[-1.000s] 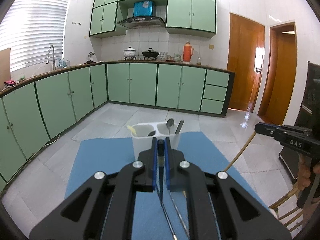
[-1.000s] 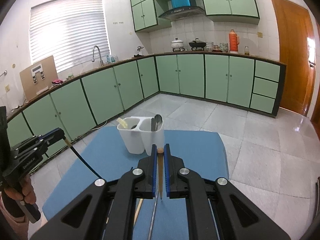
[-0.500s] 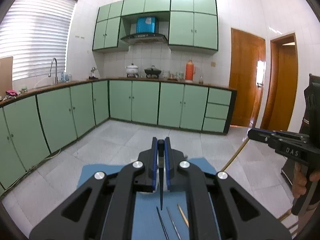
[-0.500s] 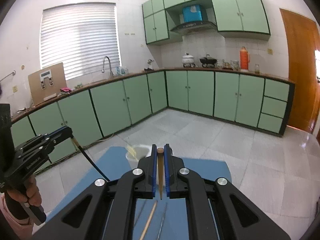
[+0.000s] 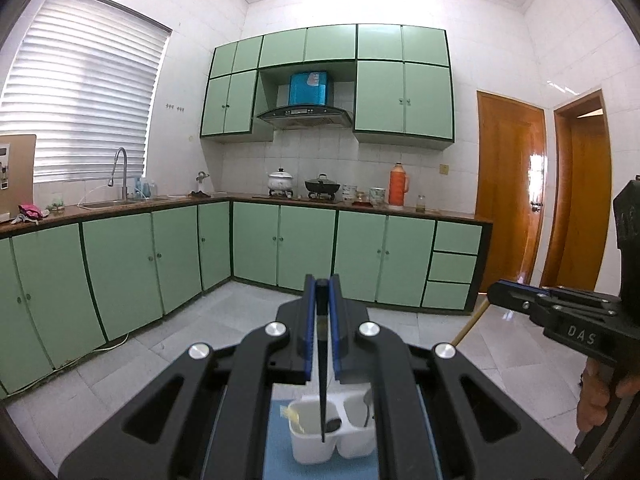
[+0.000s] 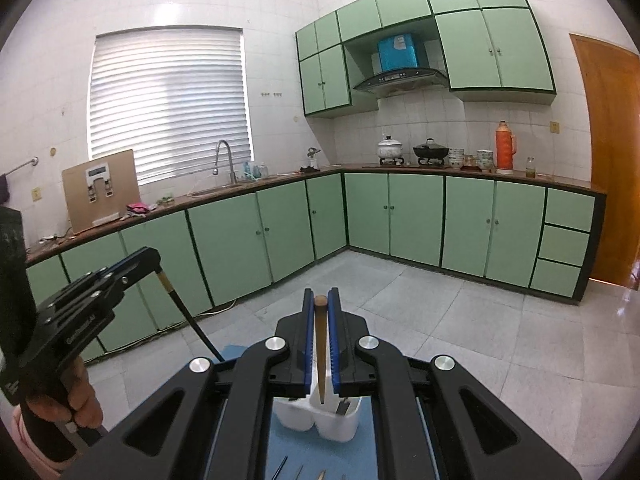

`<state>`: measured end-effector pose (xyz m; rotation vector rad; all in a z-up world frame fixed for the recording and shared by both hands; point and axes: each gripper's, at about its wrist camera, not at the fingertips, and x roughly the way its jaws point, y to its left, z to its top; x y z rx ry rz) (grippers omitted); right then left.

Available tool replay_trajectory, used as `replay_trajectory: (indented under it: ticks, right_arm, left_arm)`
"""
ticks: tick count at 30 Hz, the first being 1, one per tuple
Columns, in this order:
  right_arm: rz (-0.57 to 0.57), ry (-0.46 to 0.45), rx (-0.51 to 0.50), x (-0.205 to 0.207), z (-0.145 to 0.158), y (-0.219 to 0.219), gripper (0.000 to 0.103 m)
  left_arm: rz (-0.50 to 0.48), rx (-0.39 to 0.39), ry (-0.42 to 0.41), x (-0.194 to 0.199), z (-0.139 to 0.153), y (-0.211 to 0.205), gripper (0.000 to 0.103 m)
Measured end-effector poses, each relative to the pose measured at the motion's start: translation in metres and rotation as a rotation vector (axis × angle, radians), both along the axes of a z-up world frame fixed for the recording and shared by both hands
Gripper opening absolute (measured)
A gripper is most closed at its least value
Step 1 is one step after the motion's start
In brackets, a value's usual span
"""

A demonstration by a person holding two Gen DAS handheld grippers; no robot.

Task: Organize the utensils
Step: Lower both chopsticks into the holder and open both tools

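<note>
Both grippers hang above the white holder [image 5: 332, 436], each pinched tight on a single chopstick. The left gripper [image 5: 321, 336] grips a dark chopstick [image 5: 321, 400] near its top; its long axis runs straight down from the fingers, and the tip appears to hover over the holder's left cup, close to the divider. The right gripper [image 6: 321, 336] clamps a brown chopstick [image 6: 320, 352] the same way, pointing down toward the holder's middle. Neither tip looks to have entered yet, so I judge a straight lowering is what each needs; which hand is nearer I cannot tell. A spoon and another utensil already stand in the holder's right cup. The holder sits on a blue mat [image 6: 288, 452], with a few thin sticks [image 6: 298, 470] lying on it nearer than the holder. Beyond the holder are pale floor tiles and green cabinets [image 5: 304, 252].
</note>
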<state>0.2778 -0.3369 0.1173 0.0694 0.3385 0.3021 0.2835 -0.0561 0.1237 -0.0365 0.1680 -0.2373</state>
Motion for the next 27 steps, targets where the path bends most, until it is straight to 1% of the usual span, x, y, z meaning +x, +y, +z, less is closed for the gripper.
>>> replay_trajectory:
  ticks: [3, 6, 10, 15, 18, 21, 27]
  right_arm:
    - [-0.012, 0.028, -0.014, 0.022, -0.008, 0.006, 0.007]
    - [-0.022, 0.065, -0.029, 0.041, -0.024, 0.013, 0.007]
    - [-0.023, 0.101, -0.025, 0.058, -0.048, 0.018, 0.007]
    - [-0.04, 0.131, -0.04, 0.073, -0.072, 0.023, 0.007]
    - [-0.039, 0.158, -0.041, 0.082, -0.082, 0.025, 0.007]
    - [-0.042, 0.184, -0.045, 0.091, -0.091, 0.025, 0.007]
    - [-0.036, 0.229, -0.044, 0.102, -0.105, 0.025, 0.007]
  left_arm:
    - [0.006, -0.003, -0.005, 0.02, -0.004, -0.006, 0.006]
    - [0.01, -0.005, 0.001, 0.036, -0.013, -0.011, 0.006]
    - [0.029, 0.014, 0.027, 0.059, -0.035, -0.02, 0.006]
    - [0.036, 0.019, 0.074, 0.077, -0.063, -0.021, 0.006]
    - [0.032, 0.038, 0.113, 0.087, -0.077, -0.025, 0.006]
    - [0.023, 0.052, 0.153, 0.098, -0.088, -0.027, 0.006]
    - [0.023, 0.047, 0.205, 0.11, -0.103, -0.023, 0.006]
